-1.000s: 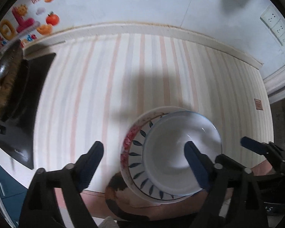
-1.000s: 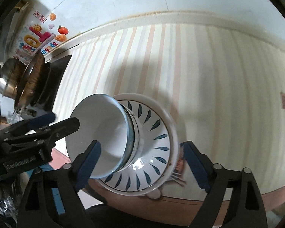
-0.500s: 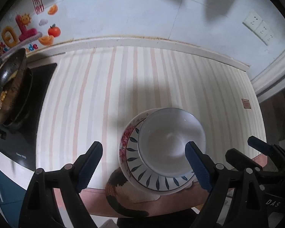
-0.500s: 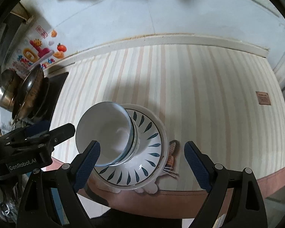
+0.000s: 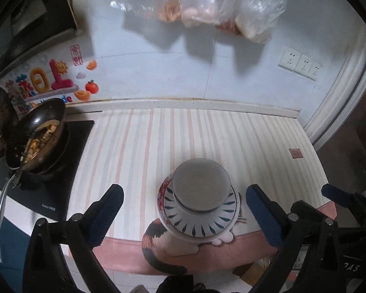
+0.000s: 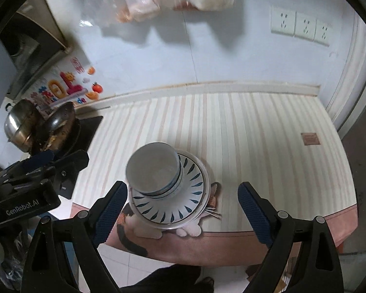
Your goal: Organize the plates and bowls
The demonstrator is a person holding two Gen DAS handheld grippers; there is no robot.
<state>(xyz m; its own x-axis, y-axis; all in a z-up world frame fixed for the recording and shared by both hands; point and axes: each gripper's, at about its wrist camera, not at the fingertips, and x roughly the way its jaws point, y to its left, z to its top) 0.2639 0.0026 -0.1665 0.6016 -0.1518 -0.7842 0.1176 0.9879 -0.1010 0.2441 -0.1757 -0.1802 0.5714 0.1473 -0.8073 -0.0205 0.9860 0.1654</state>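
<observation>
A white bowl point(image 5: 201, 184) sits stacked on a white plate with blue leaf marks point(image 5: 200, 224), near the front edge of a striped counter mat. The same bowl point(image 6: 153, 171) and plate point(image 6: 183, 204) show in the right wrist view. My left gripper point(image 5: 183, 213) is open and empty, held back from the stack with its fingers either side of it in view. My right gripper point(image 6: 183, 210) is open and empty too, also back from the stack. The right gripper point(image 5: 339, 197) shows at the right of the left wrist view, and the left gripper point(image 6: 41, 168) at the left of the right wrist view.
A black cooktop point(image 5: 68, 161) at the left holds a pan of food point(image 5: 39, 136) and a steel pot point(image 6: 19, 127). Plastic bags point(image 5: 207, 5) hang on the wall above. Wall sockets point(image 6: 302, 26) are at the right. The counter's front edge point(image 6: 231, 241) is just behind the stack.
Both grippers have pulled up and back from the stack, so the bowl and plate look smaller and more of the wall shows. The stack has not moved.
</observation>
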